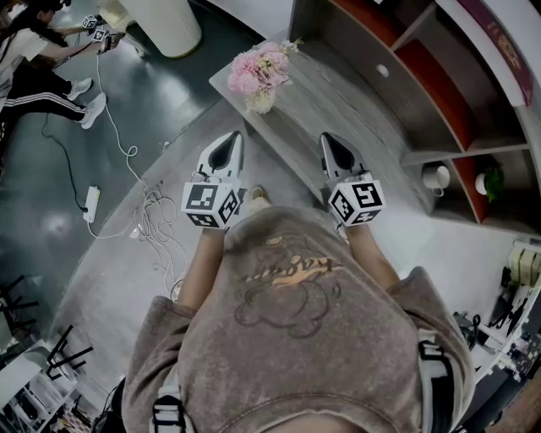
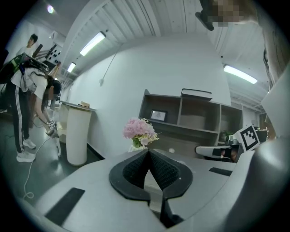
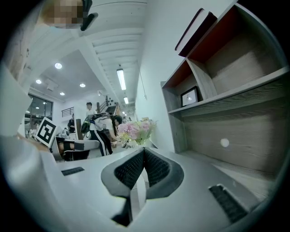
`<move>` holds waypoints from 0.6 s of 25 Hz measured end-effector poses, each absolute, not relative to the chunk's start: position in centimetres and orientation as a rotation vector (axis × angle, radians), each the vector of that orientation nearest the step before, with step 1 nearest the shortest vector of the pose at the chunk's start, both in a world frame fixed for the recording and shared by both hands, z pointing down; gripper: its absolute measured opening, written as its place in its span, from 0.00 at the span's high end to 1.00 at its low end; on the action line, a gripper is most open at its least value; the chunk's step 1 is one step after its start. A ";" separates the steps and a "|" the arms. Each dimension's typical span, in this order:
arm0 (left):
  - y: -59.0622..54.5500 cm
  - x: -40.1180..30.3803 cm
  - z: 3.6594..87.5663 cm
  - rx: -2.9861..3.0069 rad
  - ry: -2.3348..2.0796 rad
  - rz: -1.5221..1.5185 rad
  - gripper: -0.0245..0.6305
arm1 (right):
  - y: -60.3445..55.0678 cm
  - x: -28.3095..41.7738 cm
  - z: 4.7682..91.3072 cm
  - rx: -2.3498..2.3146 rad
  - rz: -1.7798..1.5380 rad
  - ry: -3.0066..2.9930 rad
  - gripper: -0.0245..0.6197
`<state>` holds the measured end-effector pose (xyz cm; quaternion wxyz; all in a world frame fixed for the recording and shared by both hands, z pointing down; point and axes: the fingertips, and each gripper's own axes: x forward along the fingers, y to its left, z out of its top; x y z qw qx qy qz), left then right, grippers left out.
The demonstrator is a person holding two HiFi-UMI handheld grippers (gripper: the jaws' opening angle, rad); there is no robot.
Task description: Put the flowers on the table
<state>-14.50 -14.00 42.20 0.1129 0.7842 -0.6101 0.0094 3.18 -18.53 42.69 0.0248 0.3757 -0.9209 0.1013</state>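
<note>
A bunch of pink flowers (image 1: 258, 74) in a pale vase stands on the far end of the grey wooden table (image 1: 338, 101). The flowers (image 2: 139, 131) show ahead in the left gripper view, and the flowers (image 3: 135, 130) also show ahead in the right gripper view. My left gripper (image 1: 226, 144) is shut and holds nothing, a little short of the table's near left edge. Over the table's near part hangs my right gripper (image 1: 331, 142), its jaws shut with nothing between them. Both grippers are apart from the flowers.
A shelf unit (image 1: 439, 76) with red backs runs along the table's right side, holding a white cup (image 1: 436, 177) and a small plant (image 1: 493, 181). A white round column (image 1: 165, 24) stands far left. Cables and a power strip (image 1: 91, 203) lie on the floor. A person (image 1: 34, 59) crouches far left.
</note>
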 end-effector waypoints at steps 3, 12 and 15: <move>-14.0 -14.4 42.3 2.297 -1.797 0.028 0.93 | -18.5 3.2 42.7 1.158 0.307 -2.845 0.97; -14.0 -15.5 42.5 2.256 -1.821 0.011 0.93 | -18.6 2.9 42.9 1.153 0.313 -2.836 0.97; -14.2 -15.7 42.5 2.250 -1.825 0.007 0.93 | -18.7 2.7 42.9 1.147 0.312 -2.835 0.97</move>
